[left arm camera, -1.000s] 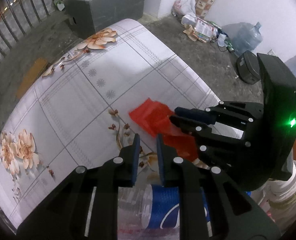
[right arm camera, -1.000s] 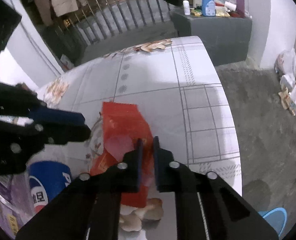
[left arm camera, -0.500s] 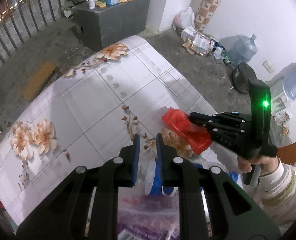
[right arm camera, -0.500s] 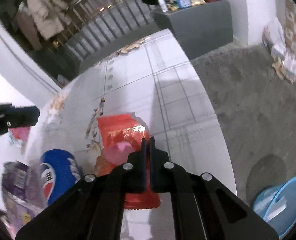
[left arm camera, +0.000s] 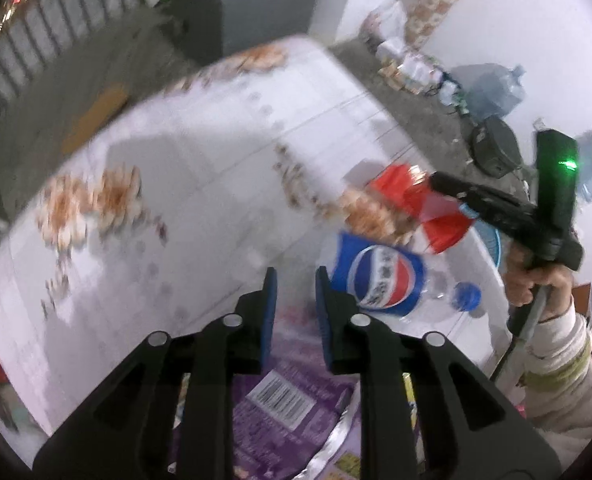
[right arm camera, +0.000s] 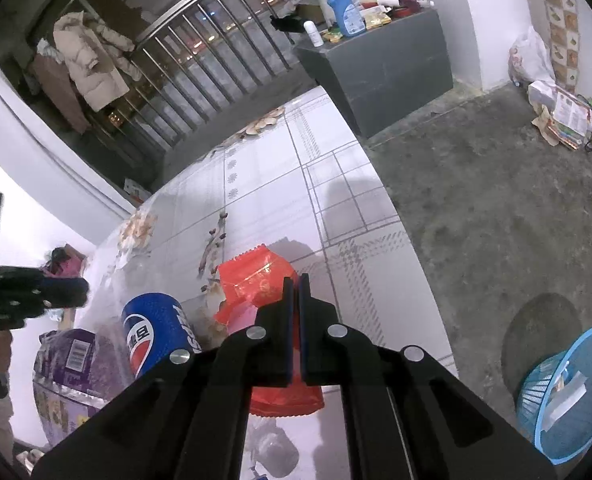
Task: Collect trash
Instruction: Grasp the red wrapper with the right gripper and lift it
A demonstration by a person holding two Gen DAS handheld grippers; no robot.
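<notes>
Trash lies on the floral table (right arm camera: 336, 184): at left a purple packet (right arm camera: 76, 356), beside it a Pepsi bottle (right arm camera: 156, 332), then a red wrapper (right arm camera: 256, 284) lifted off the tabletop. Left gripper (left arm camera: 294, 280) hangs above the packet, its jaws slightly apart, having just been opening, with nothing between them. Right gripper (right arm camera: 296, 284) is pressed together, pinching the wrapper. Far right, on the floor, stands a blue basket (right arm camera: 552, 432).
</notes>
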